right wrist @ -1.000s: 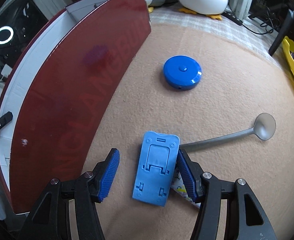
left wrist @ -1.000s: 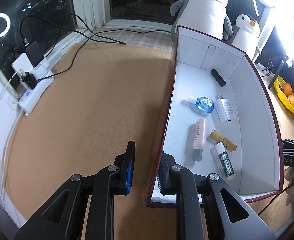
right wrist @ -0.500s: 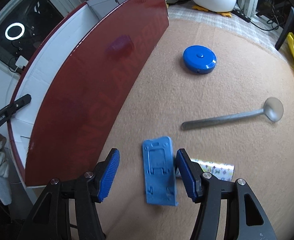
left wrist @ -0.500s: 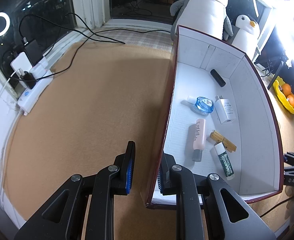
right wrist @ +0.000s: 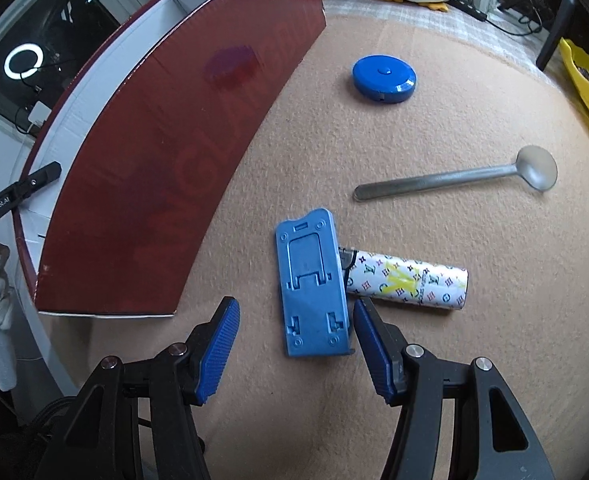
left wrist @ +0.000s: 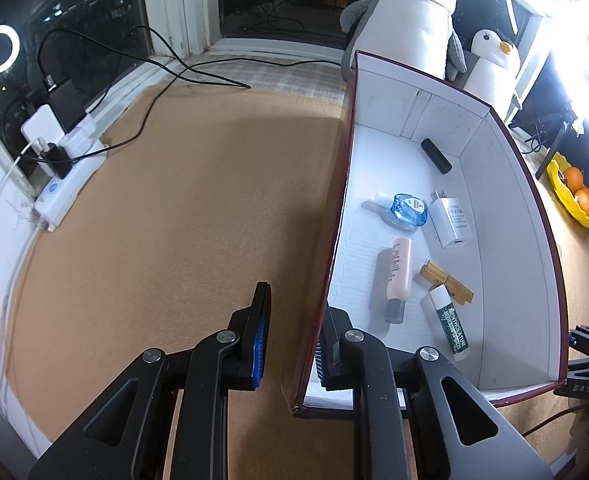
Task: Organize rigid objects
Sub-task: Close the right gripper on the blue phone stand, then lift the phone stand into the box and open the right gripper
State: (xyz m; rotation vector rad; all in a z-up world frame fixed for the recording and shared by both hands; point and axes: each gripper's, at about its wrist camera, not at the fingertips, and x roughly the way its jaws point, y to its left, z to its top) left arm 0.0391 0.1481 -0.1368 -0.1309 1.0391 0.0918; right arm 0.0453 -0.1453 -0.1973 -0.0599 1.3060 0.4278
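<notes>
Both grippers are ours, and each has its own job. Our left gripper [left wrist: 290, 340] straddles the near end of the box's [left wrist: 514, 216] left wall, one finger outside and one inside, jaws apart and not pinching; we judge it is there to steady the box while things go in. Our right gripper [right wrist: 294, 344] hangs open and empty over the mat [right wrist: 454, 360], just short of the blue phone stand [right wrist: 312, 288], which lies flat beside the box's red outer wall and partly covers a patterned lighter [right wrist: 410, 284]. Beyond them lie a metal spoon [right wrist: 454, 180] and, farther toward the mat's far edge, a blue tape measure [right wrist: 384, 78]. Inside the box already rest a lip balm [left wrist: 448, 326], a pink tube [left wrist: 398, 272] and a white charger [left wrist: 452, 220].
</notes>
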